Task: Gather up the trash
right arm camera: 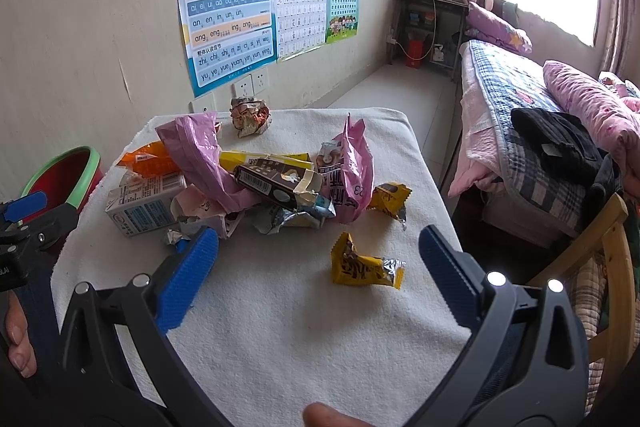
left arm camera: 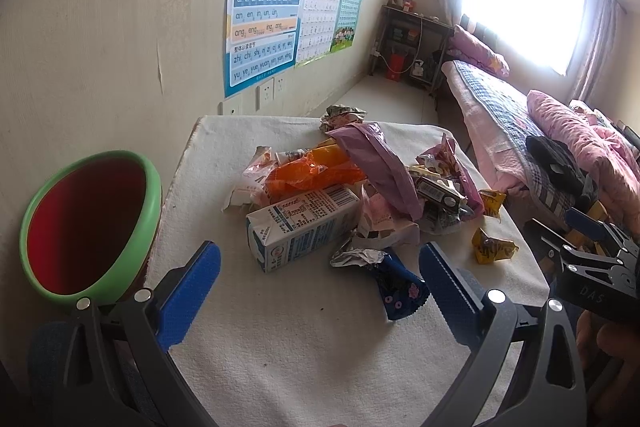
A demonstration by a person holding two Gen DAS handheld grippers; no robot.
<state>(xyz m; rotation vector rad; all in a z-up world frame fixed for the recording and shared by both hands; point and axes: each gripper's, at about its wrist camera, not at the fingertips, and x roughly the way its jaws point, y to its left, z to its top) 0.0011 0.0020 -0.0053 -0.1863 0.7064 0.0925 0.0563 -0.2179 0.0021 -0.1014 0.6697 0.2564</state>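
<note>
Left wrist view: left gripper [left arm camera: 320,275] is hovering low over the white cloth-covered table [left arm camera: 304,347], blue fingers spread wide with nothing between them.
Right wrist view: right gripper [right arm camera: 318,267] is hanging over the near part of the table, fingers likewise spread and gripping nothing.
Trash pile: milk carton [left arm camera: 300,229] is lying on its side mid-table, with an orange wrapper [left arm camera: 316,173] and a purple bag [left arm camera: 376,163] resting behind it.
Near left gripper: dark blue wrapper [left arm camera: 398,285] is lying just beside the right finger, a silver foil scrap [left arm camera: 356,257] touching it.
Near right gripper: yellow wrapper [right arm camera: 362,263] is sitting between the fingers' line, apart from the pile.
Bin: green-rimmed red bin [left arm camera: 90,223] is standing beside the table's left edge.
Far edge: crumpled paper ball [right arm camera: 250,117] is sitting alone.
</note>
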